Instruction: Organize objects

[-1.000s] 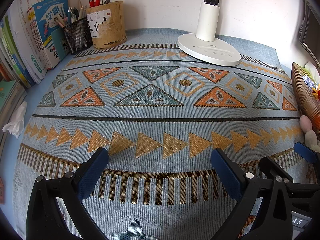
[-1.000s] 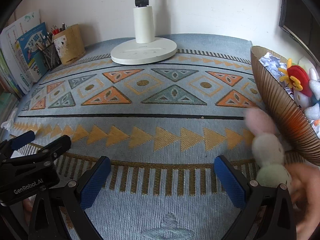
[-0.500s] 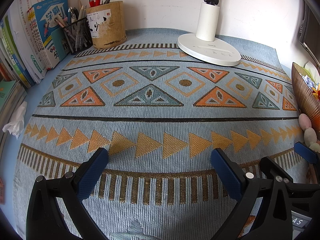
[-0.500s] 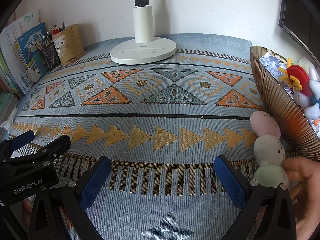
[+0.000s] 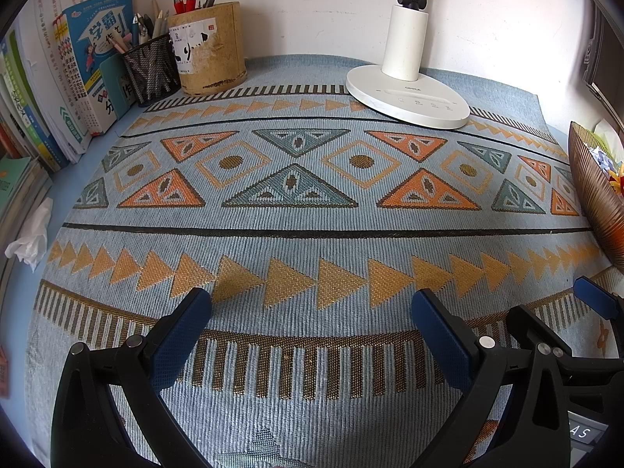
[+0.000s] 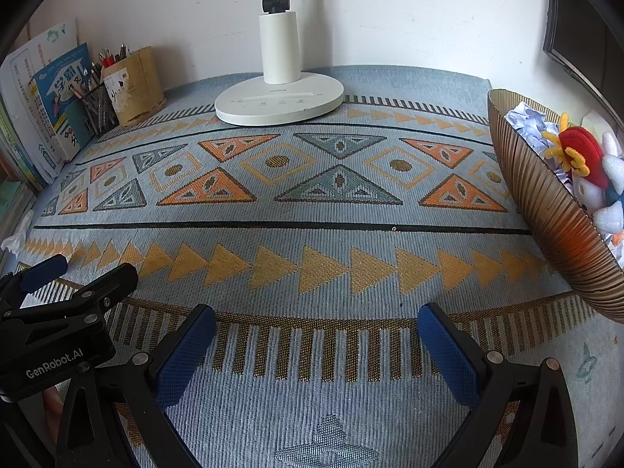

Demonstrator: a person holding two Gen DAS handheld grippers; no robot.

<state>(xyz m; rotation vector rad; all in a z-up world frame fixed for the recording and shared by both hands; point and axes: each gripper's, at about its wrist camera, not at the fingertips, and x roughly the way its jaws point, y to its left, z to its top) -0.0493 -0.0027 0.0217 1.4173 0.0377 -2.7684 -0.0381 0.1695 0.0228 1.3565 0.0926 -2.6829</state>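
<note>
Two tongs: I hold both low over the patterned cloth (image 5: 312, 234), side by side, pointing at the back wall.
Left tongs (image 5: 312, 308): spread wide, nothing between the blue pads (image 5: 183, 335); I see only cloth in the gap.
Right tongs (image 6: 316, 323): also spread wide and bare; the left tool's black body shows just to their left.
Bowl (image 6: 546, 210): a ribbed brown one, to the right of my right tongs and a little ahead, standing on the cloth's right edge.
Bowl contents: crumpled paper (image 6: 530, 124) toward the back, soft toys (image 6: 592, 171) in red, yellow and white nearer me. These are the things being sorted, as far as I can see.
Lamp (image 6: 279, 105): white round base far ahead of both tongs, near the wall.
Pen cups: a tan cup (image 5: 206, 46) and a black mesh cup (image 5: 150, 68), far ahead and left of my left tongs, touching each other.
Books (image 5: 89, 58): upright along the left side, beyond the cups.
Tissue (image 5: 31, 238): crumpled, left of my left tongs, off the cloth.
</note>
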